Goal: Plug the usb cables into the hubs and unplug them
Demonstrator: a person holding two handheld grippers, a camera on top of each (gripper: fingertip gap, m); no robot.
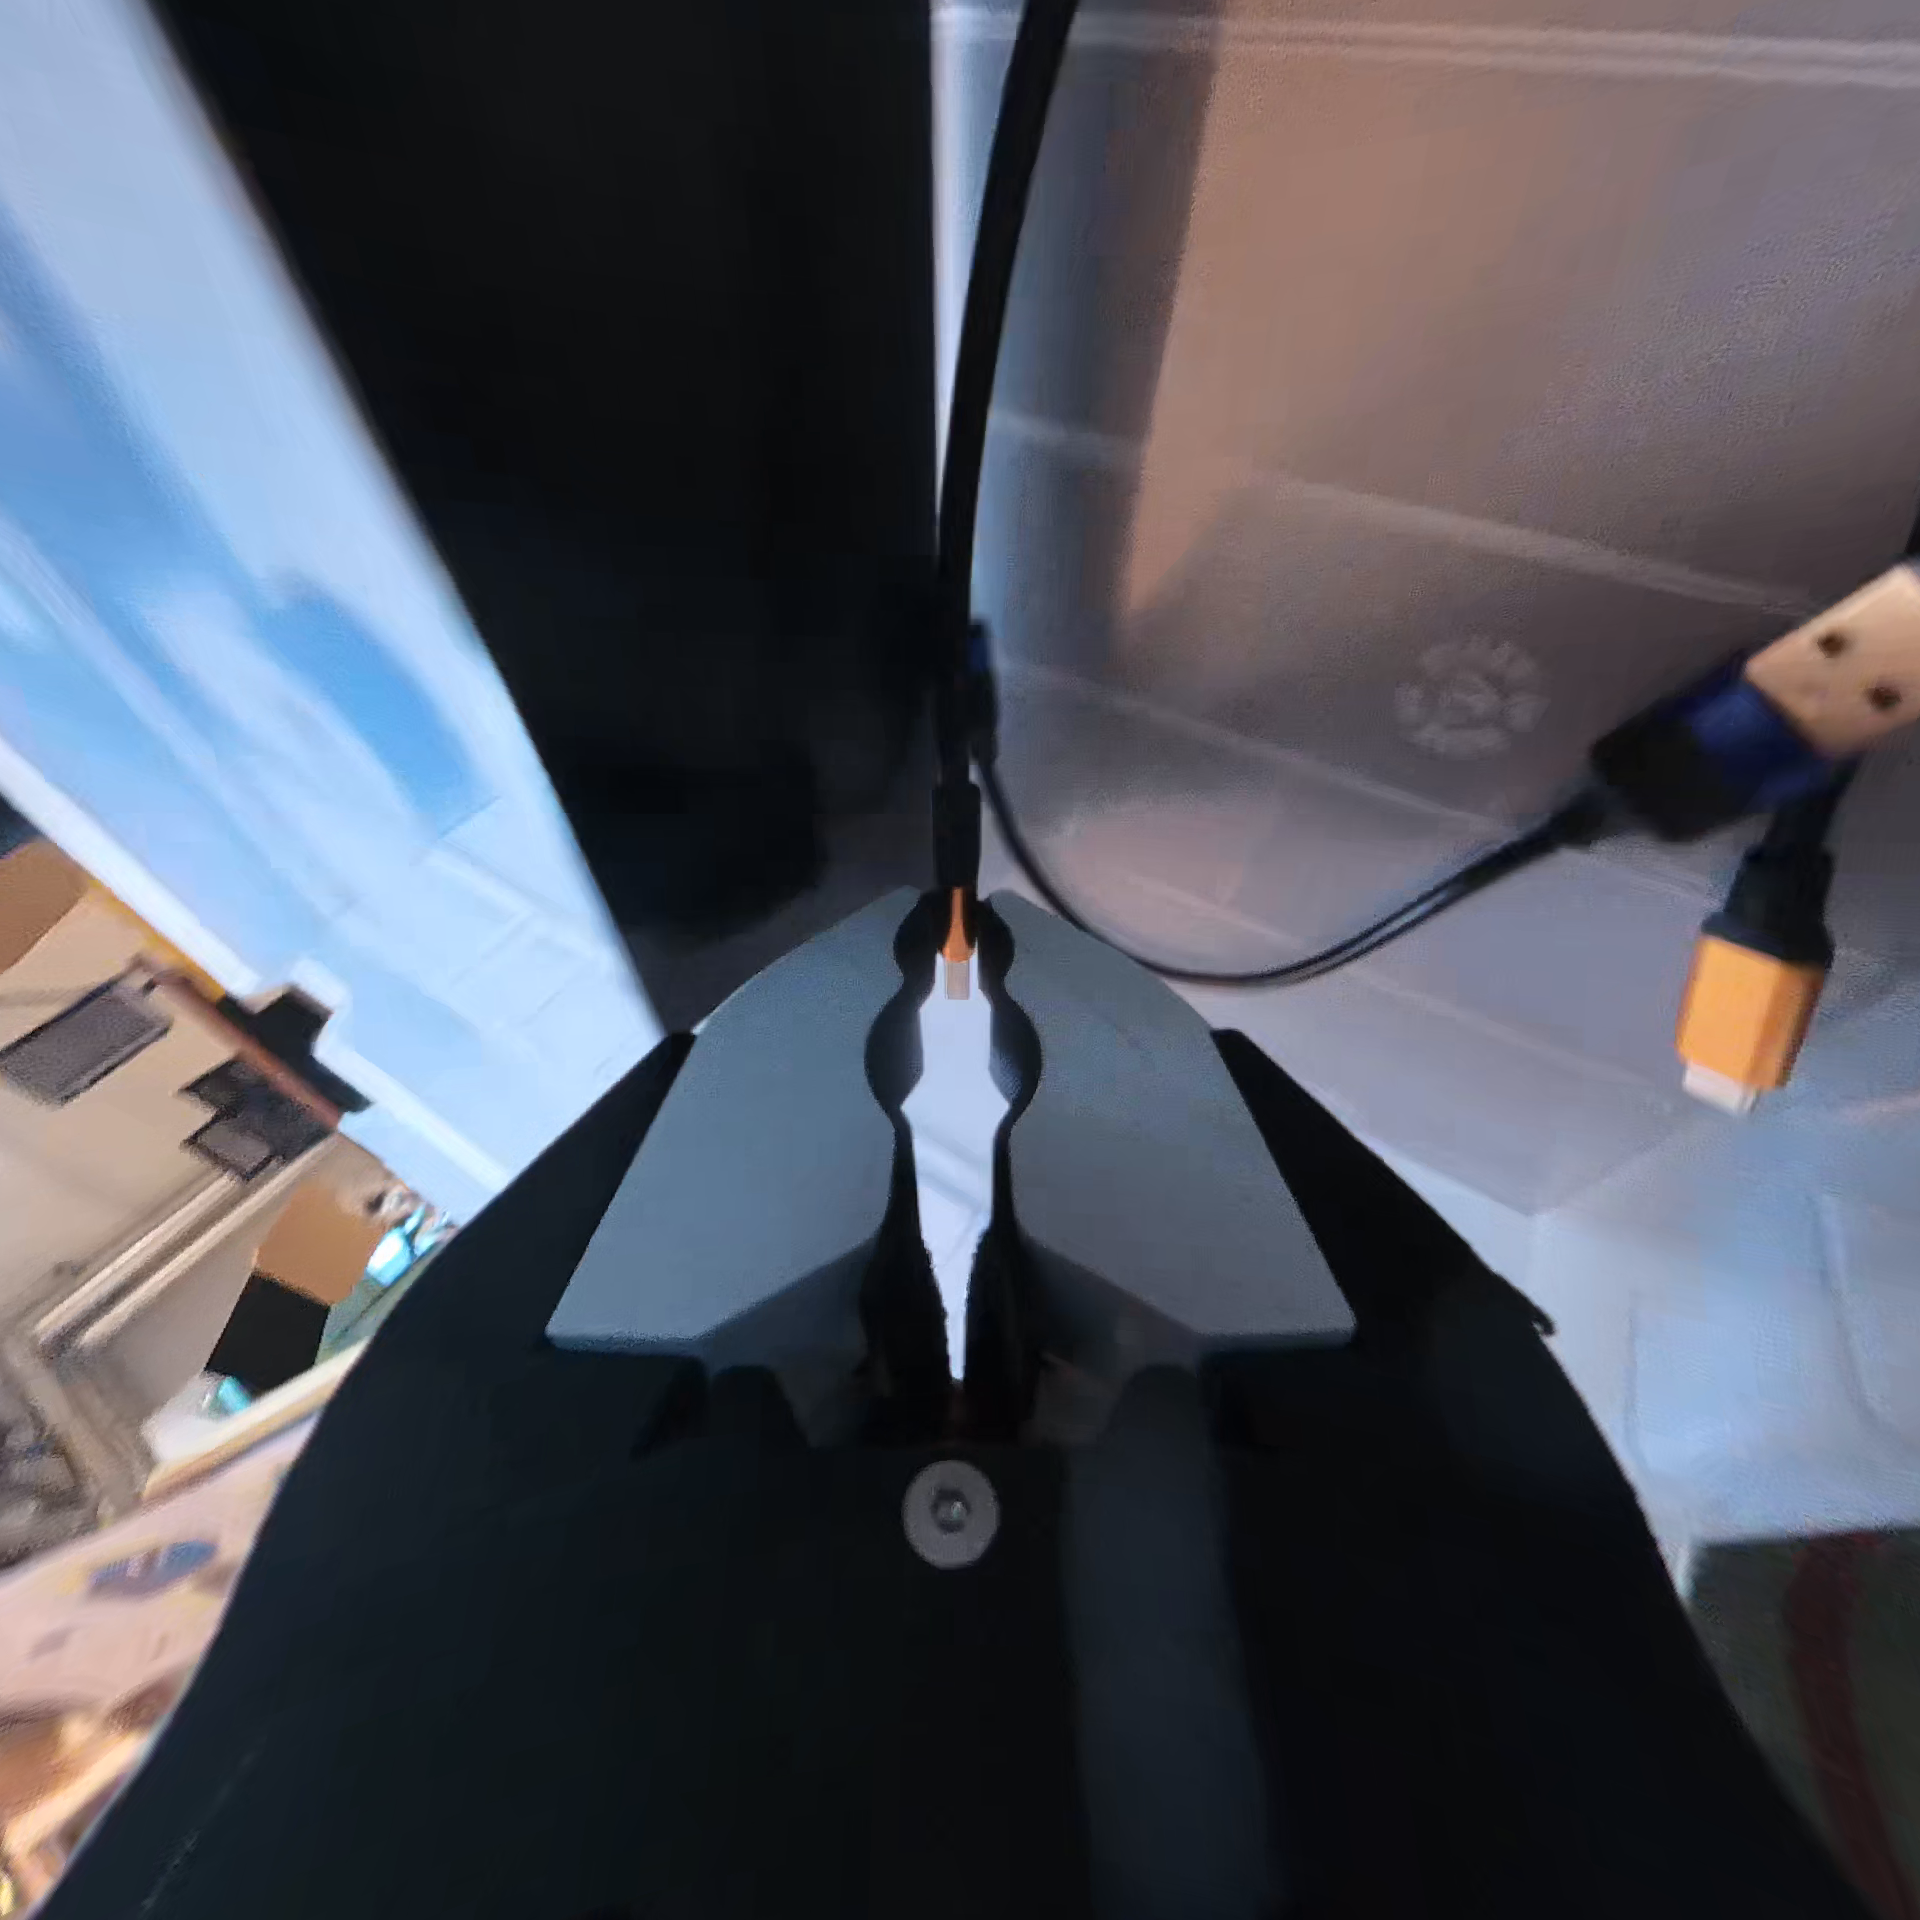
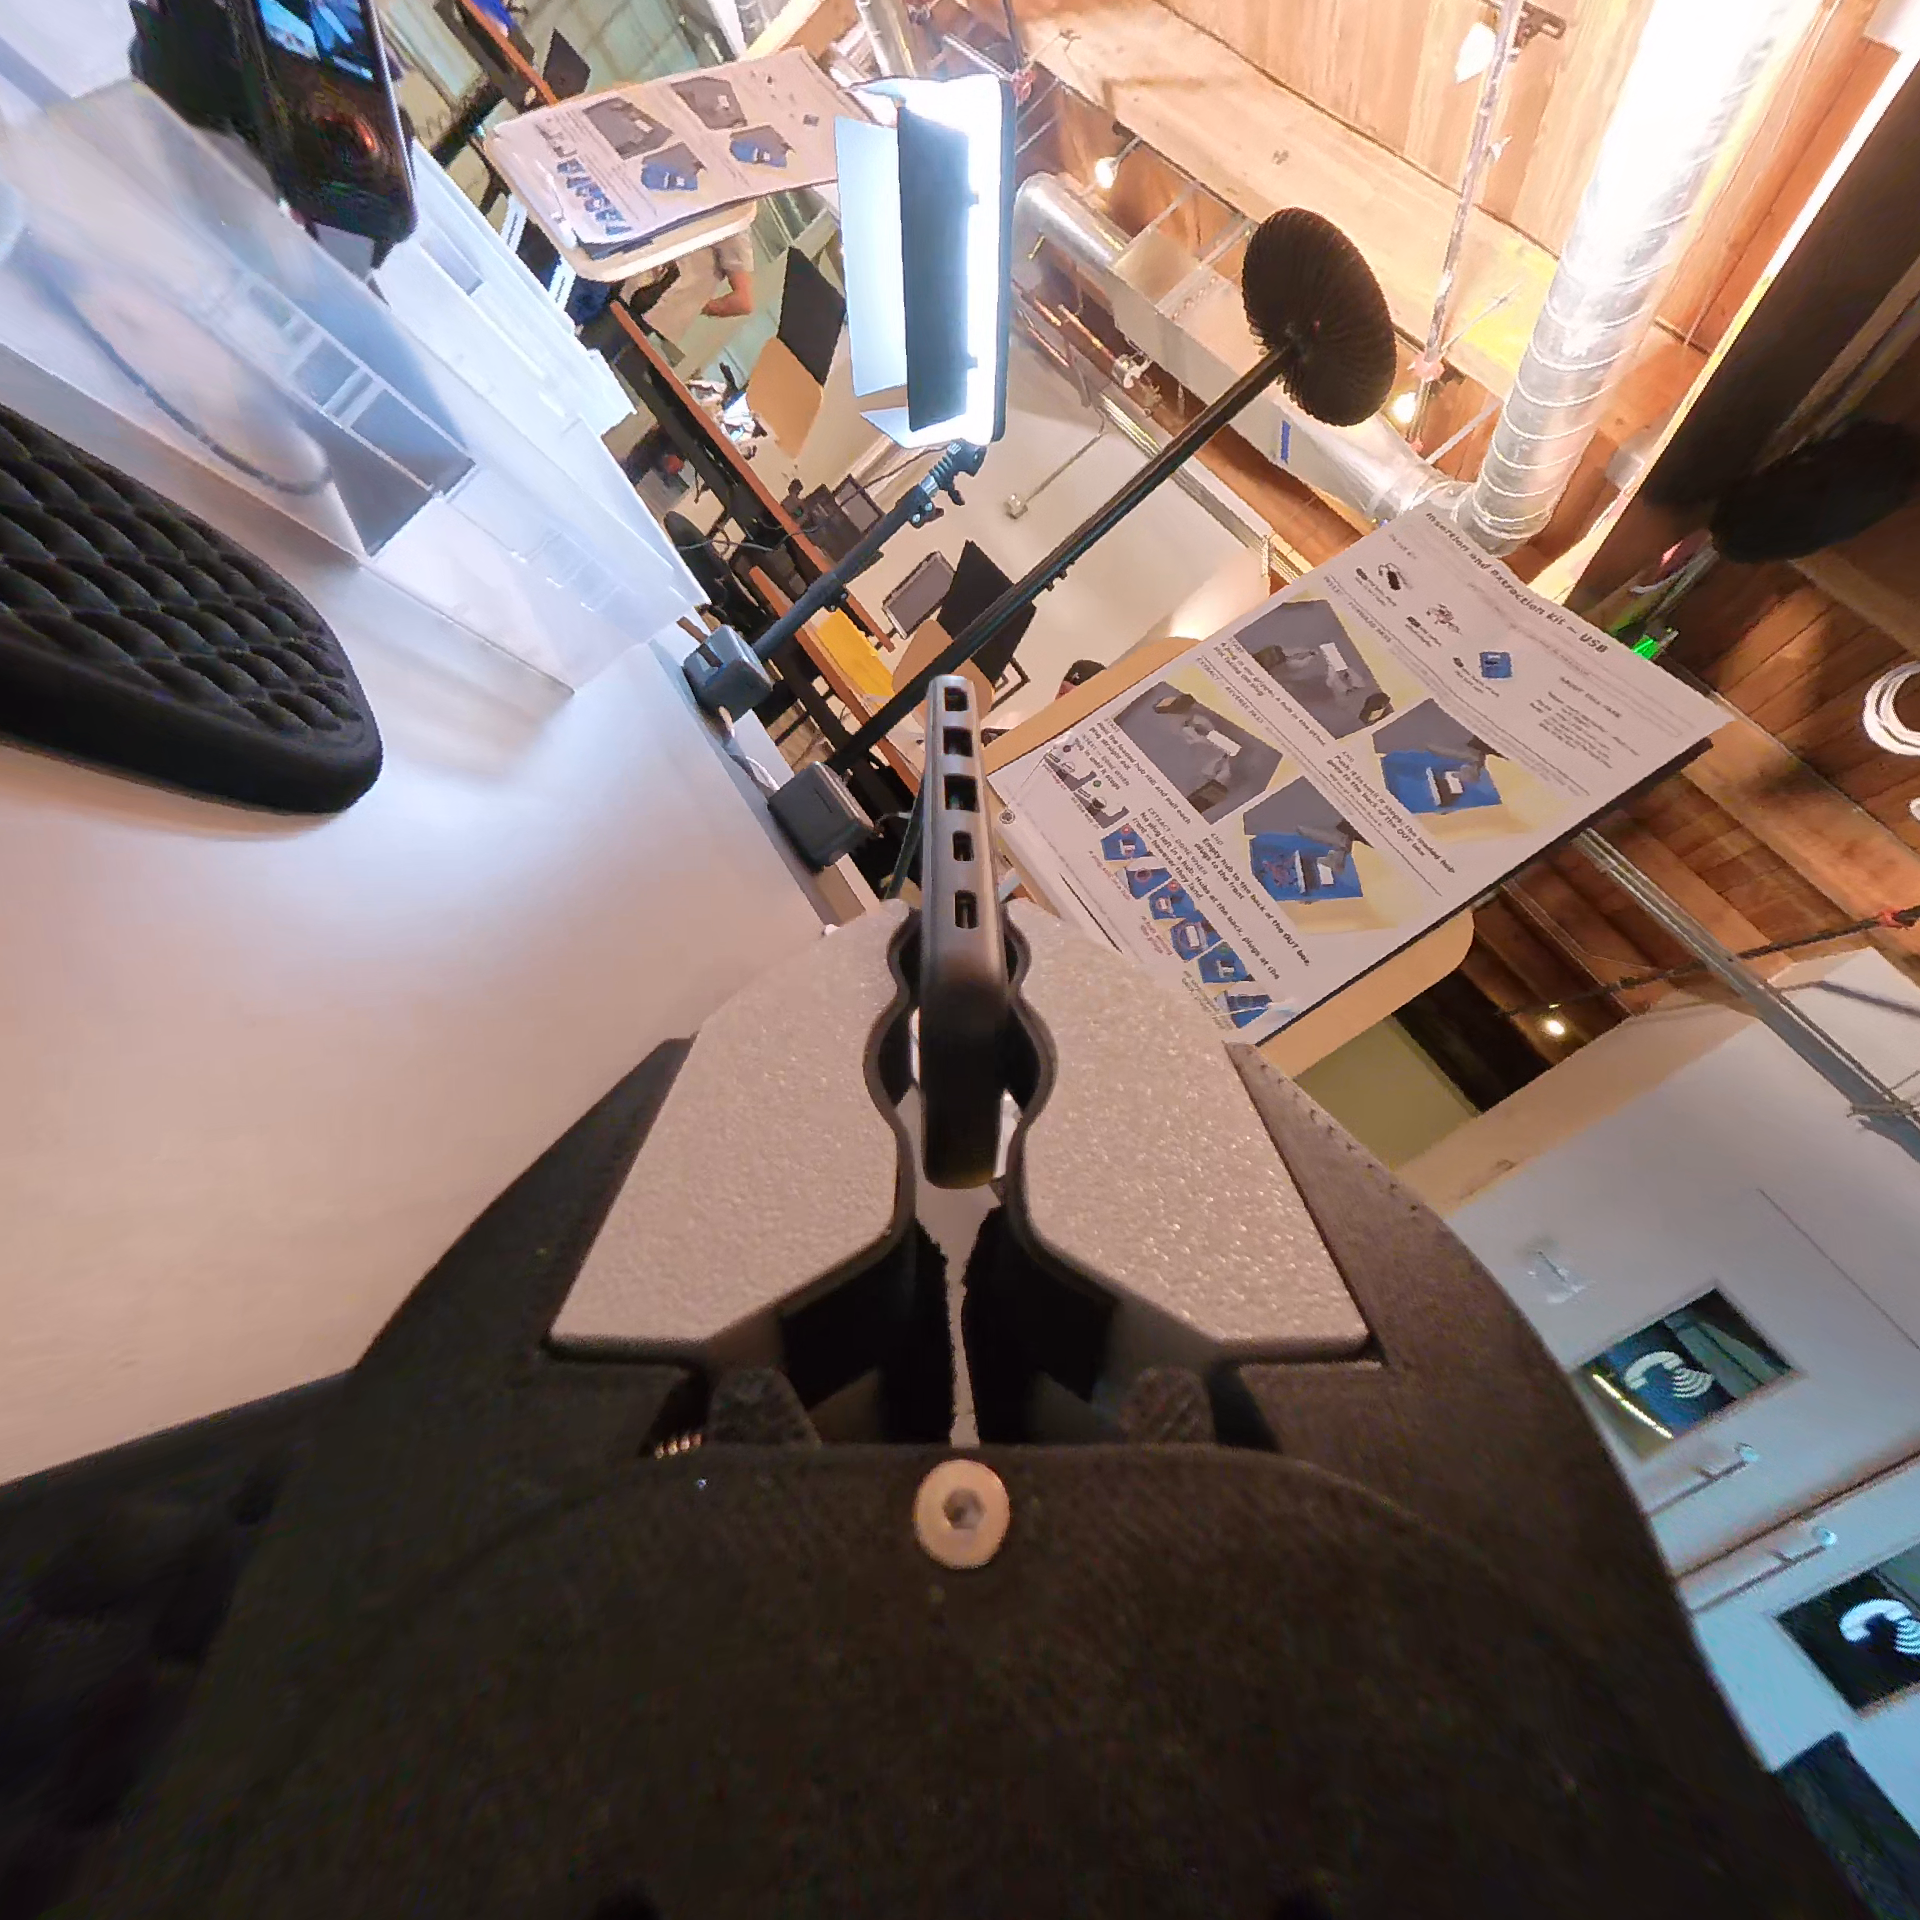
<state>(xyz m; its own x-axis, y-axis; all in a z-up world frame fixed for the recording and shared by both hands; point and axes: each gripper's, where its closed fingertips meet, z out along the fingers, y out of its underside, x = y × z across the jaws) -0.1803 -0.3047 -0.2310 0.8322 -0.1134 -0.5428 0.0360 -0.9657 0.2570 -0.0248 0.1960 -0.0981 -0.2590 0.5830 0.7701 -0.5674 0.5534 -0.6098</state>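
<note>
**Plug in one gripper, hub in the other, not yet lined up**

The left gripper (image 1: 958,940) pinches a small orange USB plug (image 1: 956,935) at its very tips. The plug's metal tongue points back toward the camera and its black cable (image 1: 971,416) runs straight away along the finger axis. The right gripper (image 2: 961,1023) is clamped on a dark slim hub (image 2: 961,935), held edge-on. The hub's long axis runs forward out of the jaws, and its row of ports (image 2: 961,831) faces the wrist camera.

Neither view clearly shows the other gripper, so how far apart plug and hub are cannot be told. The left view is motion-blurred. Judging from the poses, the plug tongue must be turned square to the port row before any insertion. A second orange plug (image 1: 1745,1018) hangs loose off to the right in the left view, just in front of a clear plastic bin (image 1: 1455,520).
</note>
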